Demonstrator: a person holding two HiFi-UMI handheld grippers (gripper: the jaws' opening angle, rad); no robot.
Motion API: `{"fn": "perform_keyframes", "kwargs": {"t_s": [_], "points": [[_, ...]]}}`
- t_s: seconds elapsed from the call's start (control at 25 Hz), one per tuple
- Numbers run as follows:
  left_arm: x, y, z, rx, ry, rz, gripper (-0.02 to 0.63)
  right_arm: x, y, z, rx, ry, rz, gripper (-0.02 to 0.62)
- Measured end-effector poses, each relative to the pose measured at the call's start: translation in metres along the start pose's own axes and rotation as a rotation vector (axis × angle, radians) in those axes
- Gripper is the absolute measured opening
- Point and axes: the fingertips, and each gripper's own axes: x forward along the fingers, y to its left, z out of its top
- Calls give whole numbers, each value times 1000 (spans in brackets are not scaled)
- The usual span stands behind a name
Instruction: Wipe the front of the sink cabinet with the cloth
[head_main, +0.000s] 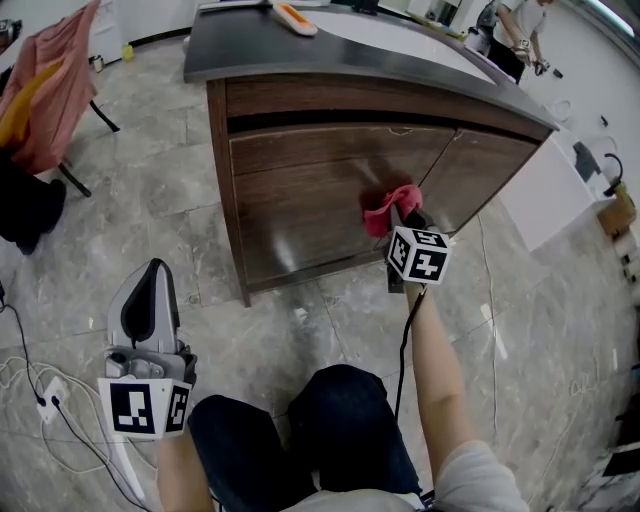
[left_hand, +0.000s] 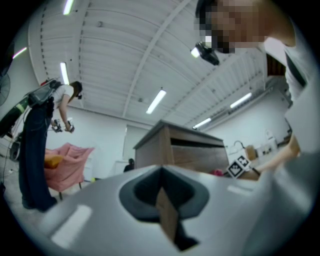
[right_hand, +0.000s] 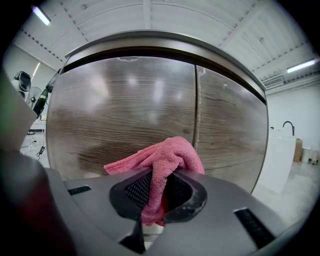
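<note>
Cloth (right_hand: 165, 160), pink and bunched, is pinched between the jaws of the right gripper (right_hand: 159, 196). Its free fold spills over the jaw tips and trails to the left. It is held against or just off the sink cabinet front (right_hand: 125, 105), low on the wood, beside the vertical door seam (right_hand: 196, 110). The panel lies straight ahead of these jaws and runs widest from side to side, so a sideways stroke looks the likely move.

In the head view the left gripper (head_main: 148, 300) hangs near the person's knee, well apart from the cabinet. Its jaws are together with nothing between them.

Contact between cloth and wood cannot be confirmed. The gripper body cuts off the cabinet's lower edge in the right gripper view, and the dark countertop (head_main: 300, 50) runs out of frame.
</note>
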Motion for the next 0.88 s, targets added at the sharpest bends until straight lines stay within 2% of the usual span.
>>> {"fn": "perform_keyframes", "kwargs": {"t_s": [0.12,0.32,0.6,0.76,0.88], "points": [[2,-2,-2,0,4,-2,5,2,-18,-2,17,2,-32,44],[4,-6,-7,-6,12,-3,5,5,-15,-15,-5,1,-25,44],[5,-9,-12,-1,26,-5,5,20,-1,-75,-32,139,4,44],[5,-8,-12,-1,25,-2,6,20,8,-74,-45,141,1,44],[5,-10,-13,-4,25,-8,6,16,35,-69,-116,136,51,44]]}}
